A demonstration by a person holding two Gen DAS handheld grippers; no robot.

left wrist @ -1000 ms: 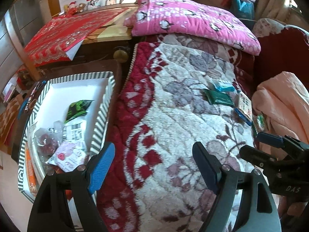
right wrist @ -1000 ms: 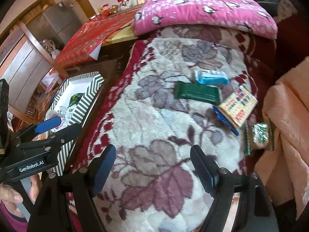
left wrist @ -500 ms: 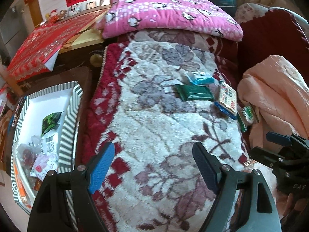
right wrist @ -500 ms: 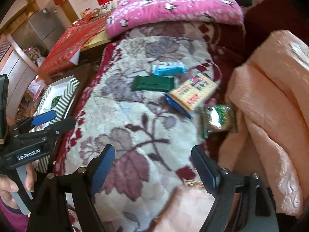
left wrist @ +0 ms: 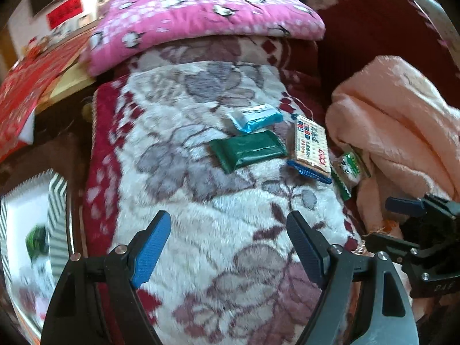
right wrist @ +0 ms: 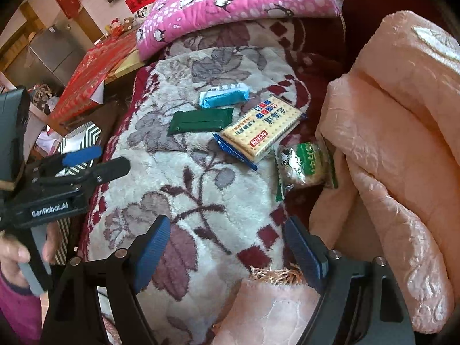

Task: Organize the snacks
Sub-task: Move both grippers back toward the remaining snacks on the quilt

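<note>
jaws of both grippers (left wrist: 228, 244) (right wrist: 227, 248) wide apart, empty

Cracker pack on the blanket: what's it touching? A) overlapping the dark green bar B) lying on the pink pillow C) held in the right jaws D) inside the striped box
A: the cracker pack overlaps one end of the dark green bar.

My view: open floral blanket (right wrist: 178, 201) lies ahead of right gripper (right wrist: 227, 247), jaws spread, nothing between them. Cracker pack (right wrist: 261, 129) is landmark. Peach blanket (right wrist: 402, 143) crowds its right side, touching green cookie packet (right wrist: 307, 164) just beside pack. Dark green bar (right wrist: 201, 120) and blue bar (right wrist: 224, 95) sit left of pack, close together. Pink pillow (right wrist: 235, 3) blocks beyond.
</note>
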